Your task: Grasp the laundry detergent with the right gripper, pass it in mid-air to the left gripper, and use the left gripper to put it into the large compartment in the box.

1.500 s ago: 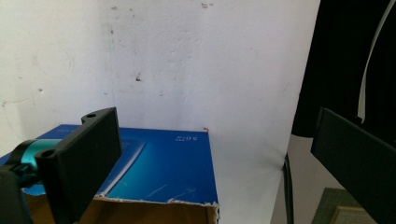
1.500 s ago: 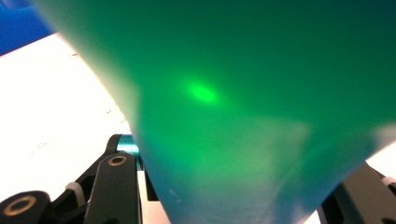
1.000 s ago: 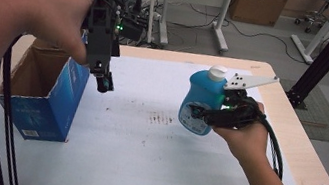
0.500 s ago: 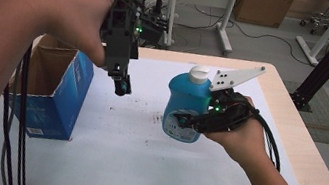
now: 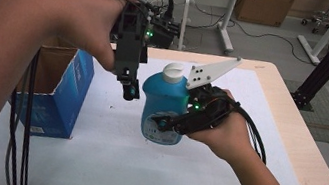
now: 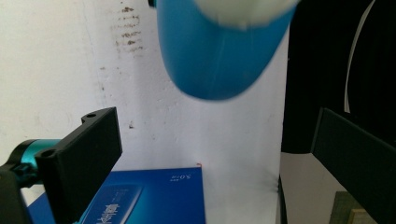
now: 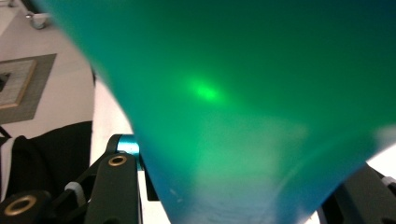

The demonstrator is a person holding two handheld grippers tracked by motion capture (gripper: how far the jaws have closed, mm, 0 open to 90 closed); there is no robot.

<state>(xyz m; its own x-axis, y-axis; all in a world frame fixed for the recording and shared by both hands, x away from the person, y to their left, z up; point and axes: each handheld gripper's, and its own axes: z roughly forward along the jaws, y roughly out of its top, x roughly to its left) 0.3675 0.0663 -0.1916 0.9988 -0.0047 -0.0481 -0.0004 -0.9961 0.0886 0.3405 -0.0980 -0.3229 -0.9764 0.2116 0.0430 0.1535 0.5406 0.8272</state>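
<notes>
Bottle (image 5: pixel 166 103) clamped in right hand-held gripper (image 5: pixel 183 121)

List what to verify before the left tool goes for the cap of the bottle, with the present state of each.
1. Right tool clamped on the blue bottle: ok.
2. Bottle upright, white cap on top: ok.
3. Left tool open: ok, jaws spread wide in the left gripper view.
4. Left tool lined up over the cap: not ok, it hangs beside the bottle's shoulder.
5. Cap tight or loose: cannot tell.
6. Blue box out of the way: ok, at the table's left edge.
</notes>
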